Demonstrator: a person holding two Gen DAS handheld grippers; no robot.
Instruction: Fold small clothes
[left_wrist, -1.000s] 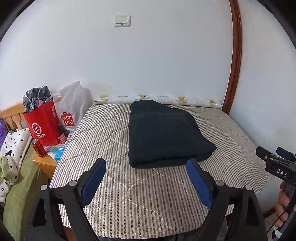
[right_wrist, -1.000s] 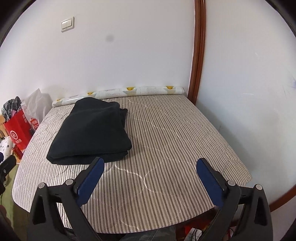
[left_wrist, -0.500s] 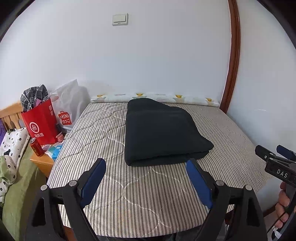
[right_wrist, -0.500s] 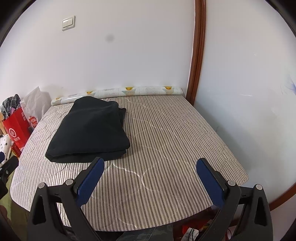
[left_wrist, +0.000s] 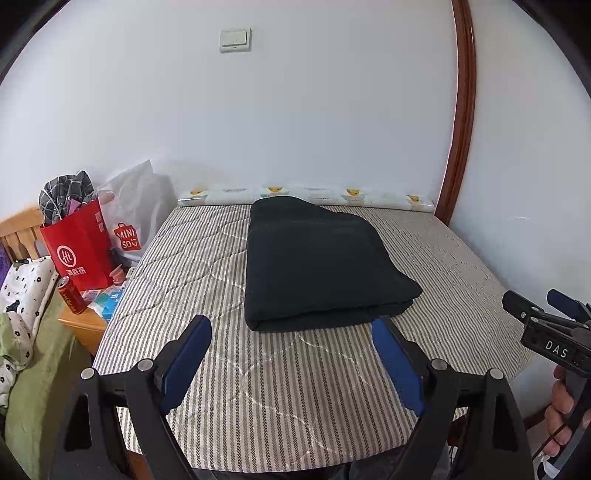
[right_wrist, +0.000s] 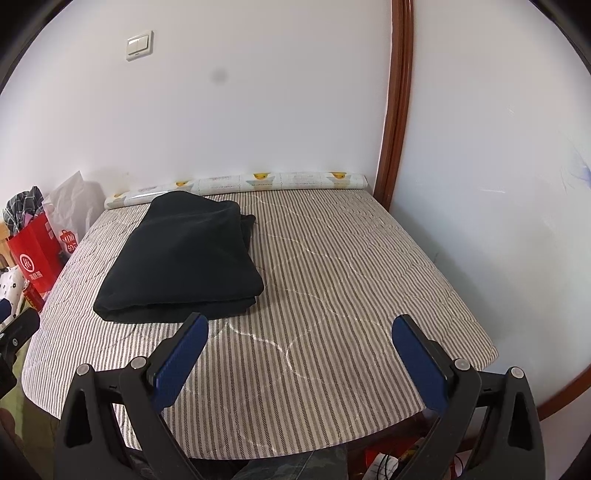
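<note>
Two tongs gaping wide, empty: left tongs (left_wrist: 290, 354) facing folded black garment (left_wrist: 317, 266) at 12 o'clock, nearer; right tongs (right_wrist: 301, 356) finding it at 11 o'clock, long axis running 12 to 6.

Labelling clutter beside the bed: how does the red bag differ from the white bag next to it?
The red bag stands upright with flat sides; the white bag slumps against the wall, crumpled. The red bag is opaque, with a white round logo; the white bag looks thin and glossy, with a small red logo. Checked cloth sticks out of the red bag; nothing shows out of the white bag. Both sit off the left side of the striped mattress, touching.
</note>
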